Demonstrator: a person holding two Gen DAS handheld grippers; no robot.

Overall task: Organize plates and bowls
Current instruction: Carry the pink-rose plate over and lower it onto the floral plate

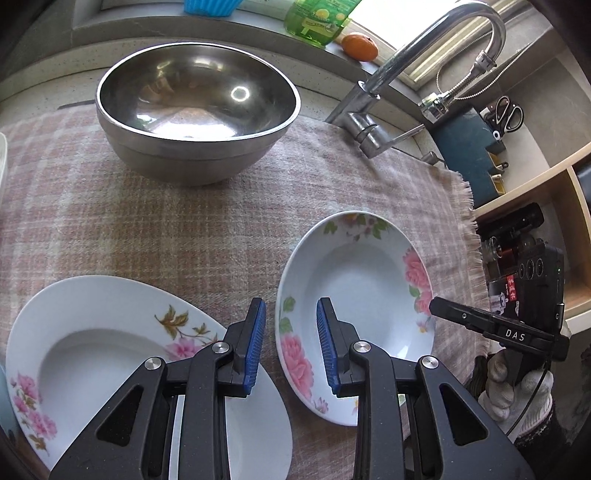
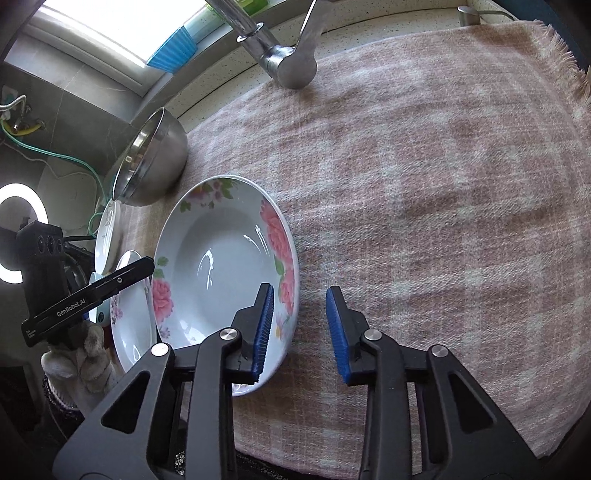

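A deep plate with pink peonies (image 1: 354,295) (image 2: 221,266) lies on the pink plaid cloth (image 1: 166,229). My left gripper (image 1: 291,306) hovers over its left rim, open, with the rim showing in the gap and neither pad pressing on it. My right gripper (image 2: 301,290) straddles the opposite rim, also open with nothing pinched. A second flowered plate (image 1: 110,350) (image 2: 129,332) lies left of the first, partly under my left finger. A steel bowl (image 1: 195,110) (image 2: 155,158) stands behind. One finger of the right gripper (image 1: 480,325) shows in the left wrist view.
A chrome faucet (image 1: 424,48) rises at the back right. A green soap bottle (image 1: 317,18) and an orange (image 1: 360,46) sit on the sill. The cloth's fringed edge (image 1: 469,221) ends before a shelf. Another plate (image 2: 107,236) lies beyond the bowl. A gloved hand (image 1: 517,387) holds the right gripper.
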